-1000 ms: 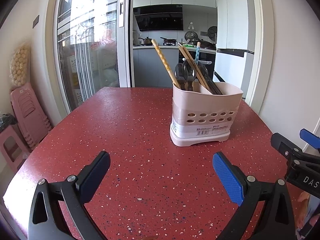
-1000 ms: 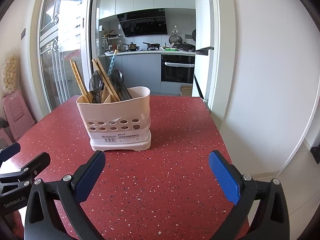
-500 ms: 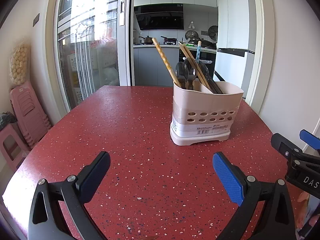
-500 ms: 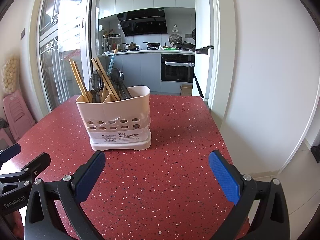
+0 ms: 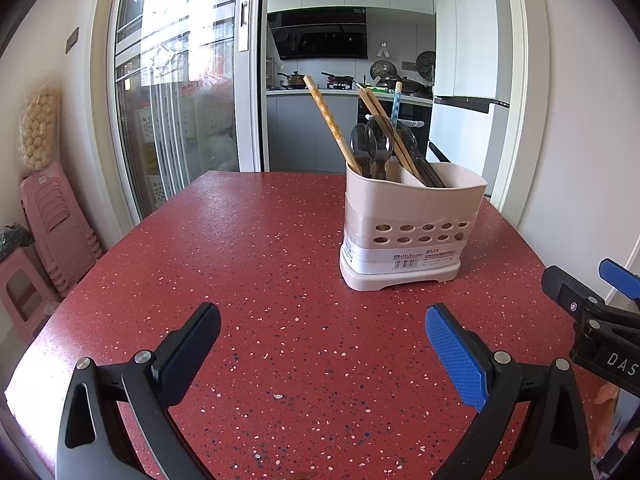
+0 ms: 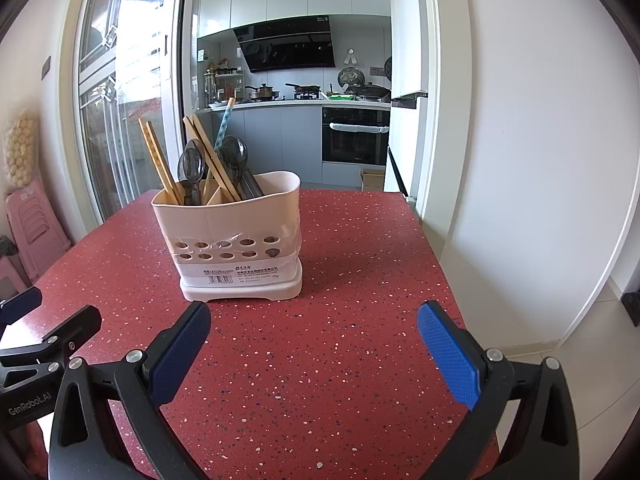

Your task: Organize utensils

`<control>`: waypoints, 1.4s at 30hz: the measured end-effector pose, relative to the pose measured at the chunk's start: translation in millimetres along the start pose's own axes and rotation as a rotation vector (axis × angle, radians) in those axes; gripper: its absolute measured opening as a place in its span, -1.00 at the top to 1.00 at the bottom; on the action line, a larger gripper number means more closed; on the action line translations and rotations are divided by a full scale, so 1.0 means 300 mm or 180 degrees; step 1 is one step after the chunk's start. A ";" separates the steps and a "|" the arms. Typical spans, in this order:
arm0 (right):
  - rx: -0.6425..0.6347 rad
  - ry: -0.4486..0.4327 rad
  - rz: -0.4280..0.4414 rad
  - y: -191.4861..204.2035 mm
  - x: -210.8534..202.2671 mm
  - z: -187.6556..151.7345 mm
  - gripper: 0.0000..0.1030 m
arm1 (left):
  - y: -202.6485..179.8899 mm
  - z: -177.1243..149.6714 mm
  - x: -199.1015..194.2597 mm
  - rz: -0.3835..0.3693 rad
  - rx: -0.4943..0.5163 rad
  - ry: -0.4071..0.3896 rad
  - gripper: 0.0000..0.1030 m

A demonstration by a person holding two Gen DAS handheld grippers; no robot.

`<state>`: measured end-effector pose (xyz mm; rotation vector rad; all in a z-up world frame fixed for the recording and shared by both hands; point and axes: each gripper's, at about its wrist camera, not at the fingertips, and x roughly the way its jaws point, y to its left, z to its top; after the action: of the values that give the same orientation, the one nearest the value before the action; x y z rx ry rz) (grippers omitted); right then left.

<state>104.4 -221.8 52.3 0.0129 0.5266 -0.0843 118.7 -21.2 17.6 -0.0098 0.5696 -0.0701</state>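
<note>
Surface: red speckled table (image 5: 280, 272), kitchen visible through an open doorway beyond its far edge.
Left gripper (image 5: 322, 322): nearest, low over the near part of the table; jaws spread wide, nothing between them; blue pads (image 5: 454, 354) face inward.
Right gripper (image 6: 314, 320): alongside, also over the near table; jaws wide apart, holding nothing. Its fingers show at the right edge of the left wrist view, and the left one's at the left edge of the right wrist view.
Utensil holder (image 5: 412, 232): cream plastic caddy, upright on the table, mid-depth, ahead of both grippers and apart from them. Two rows of round holes in the front wall, a barcode label below them, clear film wrapped round the body. A divider splits the inside into compartments.
Chopsticks (image 5: 328, 118): wooden, leaning left out of the holder; a second pair leans beside them.
Spoons (image 6: 192, 168): dark, translucent, bowls up, standing among the chopsticks.
Straw-like stick (image 5: 396, 104): pale blue pattern, rising at the back of the holder.
Left of table: stacked pink stools (image 5: 52, 220) against the wall by a glass sliding door (image 5: 172, 100).
Far: range hood (image 6: 288, 44), pots on the hob, built-in oven (image 6: 356, 136).
</note>
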 end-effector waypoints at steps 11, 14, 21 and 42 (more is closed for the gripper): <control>0.0002 0.0001 -0.0005 0.000 -0.001 0.001 -1.00 | 0.002 -0.004 0.005 0.0005 -0.0016 0.0011 -1.00; 0.0004 0.0001 -0.0002 0.001 -0.001 -0.001 -1.00 | 0.002 -0.005 0.006 0.0013 -0.0022 0.0012 -1.00; 0.0001 0.0002 -0.0003 0.003 -0.002 -0.002 -1.00 | 0.006 -0.006 0.007 0.0013 -0.0034 0.0027 -1.00; 0.0003 -0.0003 -0.0002 0.004 -0.004 -0.001 -1.00 | 0.007 -0.010 0.017 0.0046 -0.0005 0.0070 -1.00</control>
<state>103.3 -220.4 52.8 0.0137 0.5255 -0.0853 121.5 -19.5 12.2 -0.0065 0.5918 -0.0557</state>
